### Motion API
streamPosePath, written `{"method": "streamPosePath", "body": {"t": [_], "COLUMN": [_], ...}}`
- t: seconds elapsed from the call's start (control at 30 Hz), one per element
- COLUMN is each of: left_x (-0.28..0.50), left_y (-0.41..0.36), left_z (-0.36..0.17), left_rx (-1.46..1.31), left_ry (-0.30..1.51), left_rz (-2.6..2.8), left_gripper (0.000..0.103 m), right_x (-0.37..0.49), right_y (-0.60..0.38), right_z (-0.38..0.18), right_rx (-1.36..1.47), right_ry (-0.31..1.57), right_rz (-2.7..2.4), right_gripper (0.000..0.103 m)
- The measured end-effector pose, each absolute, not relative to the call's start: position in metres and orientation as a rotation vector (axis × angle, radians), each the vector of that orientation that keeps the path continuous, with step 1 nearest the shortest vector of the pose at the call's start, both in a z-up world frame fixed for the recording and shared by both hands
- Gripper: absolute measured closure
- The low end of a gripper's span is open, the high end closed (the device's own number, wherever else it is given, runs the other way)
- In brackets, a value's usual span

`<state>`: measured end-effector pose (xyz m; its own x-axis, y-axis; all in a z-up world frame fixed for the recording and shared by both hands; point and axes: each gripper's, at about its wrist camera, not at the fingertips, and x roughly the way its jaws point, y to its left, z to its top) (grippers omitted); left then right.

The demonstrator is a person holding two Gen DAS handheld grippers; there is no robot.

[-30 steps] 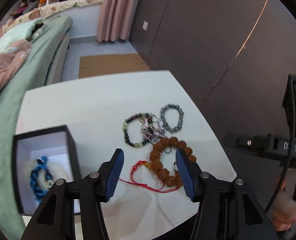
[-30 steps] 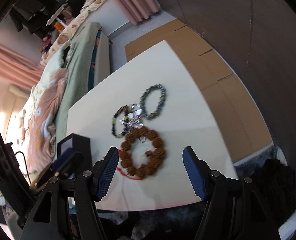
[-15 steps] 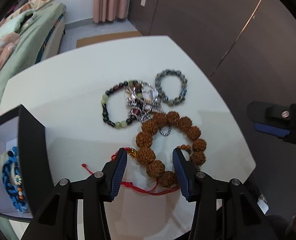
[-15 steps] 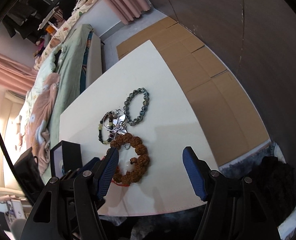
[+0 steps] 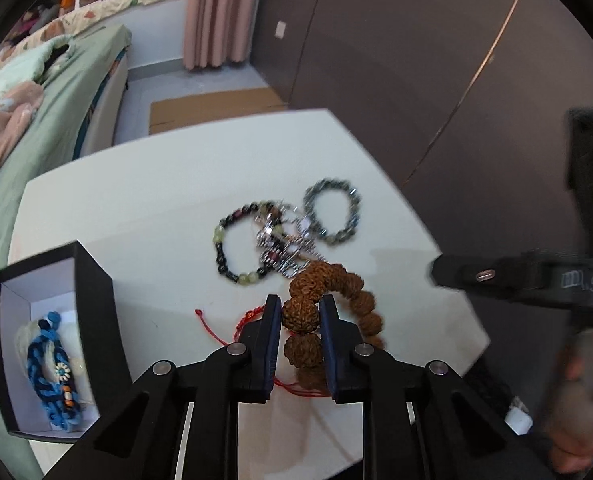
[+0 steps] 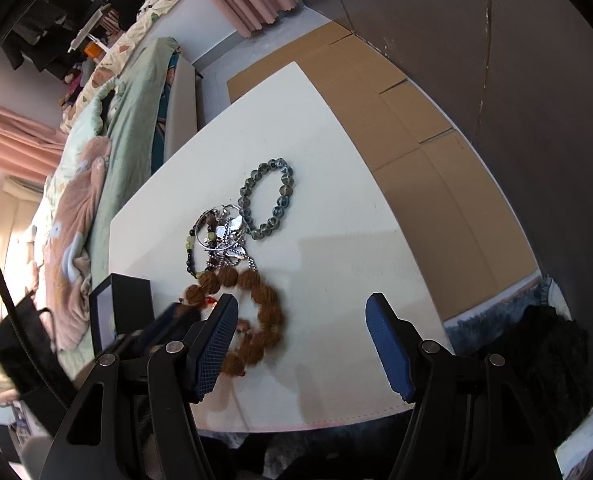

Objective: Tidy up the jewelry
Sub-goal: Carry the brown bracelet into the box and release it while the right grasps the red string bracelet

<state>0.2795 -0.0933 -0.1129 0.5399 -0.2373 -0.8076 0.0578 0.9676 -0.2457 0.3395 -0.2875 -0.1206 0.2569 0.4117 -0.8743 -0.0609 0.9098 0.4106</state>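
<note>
— Left wrist view: one counter point(image 5: 144, 216), one black box point(image 5: 96, 304), four loose bracelets?
— Yes. Left gripper point(image 5: 299, 316), wider before, has just closed on the brown bead bracelet point(image 5: 332, 280); right gripper point(image 6: 301, 344) hangs open.

Dark panelled wall point(image 5: 396, 60), pink curtains point(image 5: 216, 12), green-covered bed point(image 5: 56, 100), cardboard on floor point(image 6: 416, 128)

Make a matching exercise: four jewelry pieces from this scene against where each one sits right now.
1. brown seed-bead bracelet
2. blue braided bracelet
3. grey bead bracelet
4. red cord

A. inside the black box
B. farthest back on the table
C. pinched in the left gripper
D. trailing left of that gripper

Pairs: 1-C, 2-A, 3-B, 4-D
</note>
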Motion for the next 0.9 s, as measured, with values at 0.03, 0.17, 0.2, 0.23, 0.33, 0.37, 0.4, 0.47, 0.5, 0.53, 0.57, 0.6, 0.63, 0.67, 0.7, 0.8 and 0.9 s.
{"method": "streamPosePath", "body": {"t": [0.03,0.17,0.2,0.23,0.33,0.37,0.4,0.47,0.5,0.53,0.57,0.6,0.63,0.67,0.7,0.8,0.9], "left_x": [0.279,0.277,0.275,0.273,0.269,0.267,0.265,0.26,0.259,0.256,0.255,0.254,0.253,0.253,0.252,0.248,0.242], "left_y": [-0.092,-0.082,-0.078,-0.072,-0.05,-0.044,-0.037,-0.023,-0.018,-0.01,-0.008,-0.004,0.001,0.006,0.009,0.021,0.031], "left_z": [-0.109,-0.092,-0.087,-0.082,-0.07,-0.066,-0.063,-0.055,-0.052,-0.049,-0.048,-0.047,-0.047,-0.047,-0.048,-0.047,-0.047], "left_rx": [-0.205,-0.238,-0.249,-0.263,-0.309,-0.32,-0.33,-0.342,-0.346,-0.351,-0.353,-0.356,-0.36,-0.365,-0.368,-0.373,-0.378], "left_ry": [0.974,0.927,0.919,0.91,0.88,0.871,0.86,0.836,0.826,0.815,0.811,0.807,0.805,0.805,0.805,0.8,0.794], "left_rz": [-0.185,-0.204,-0.208,-0.211,-0.201,-0.199,-0.195,-0.181,-0.175,-0.165,-0.159,-0.15,-0.141,-0.132,-0.128,-0.107,-0.096], "left_gripper": [0.083,0.083,0.083,0.083,0.083,0.083,0.083,0.083,0.083,0.083,0.083,0.083,0.083,0.083,0.083,0.083,0.083], "right_x": [0.339,0.339,0.339,0.338,0.336,0.336,0.335,0.333,0.332,0.332,0.332,0.331,0.331,0.331,0.33,0.33,0.331], "right_y": [-0.286,-0.277,-0.274,-0.271,-0.26,-0.256,-0.251,-0.241,-0.237,-0.232,-0.228,-0.223,-0.218,-0.214,-0.209,-0.194,-0.18], "right_z": [-0.121,-0.124,-0.126,-0.127,-0.13,-0.13,-0.129,-0.13,-0.13,-0.131,-0.131,-0.132,-0.132,-0.132,-0.132,-0.135,-0.141], "right_rx": [0.32,0.314,0.309,0.309,0.332,0.326,0.315,0.287,0.279,0.269,0.262,0.251,0.239,0.227,0.214,0.173,0.129], "right_ry": [1.279,1.291,1.296,1.302,1.323,1.325,1.325,1.326,1.328,1.33,1.332,1.333,1.332,1.331,1.33,1.329,1.335], "right_rz": [0.329,0.337,0.338,0.345,0.392,0.401,0.405,0.42,0.426,0.432,0.436,0.439,0.44,0.44,0.44,0.435,0.421], "right_gripper": [0.036,0.036,0.036,0.036,0.036,0.036,0.036,0.036,0.036,0.036,0.036,0.036,0.036,0.037,0.037,0.044,0.047]}}
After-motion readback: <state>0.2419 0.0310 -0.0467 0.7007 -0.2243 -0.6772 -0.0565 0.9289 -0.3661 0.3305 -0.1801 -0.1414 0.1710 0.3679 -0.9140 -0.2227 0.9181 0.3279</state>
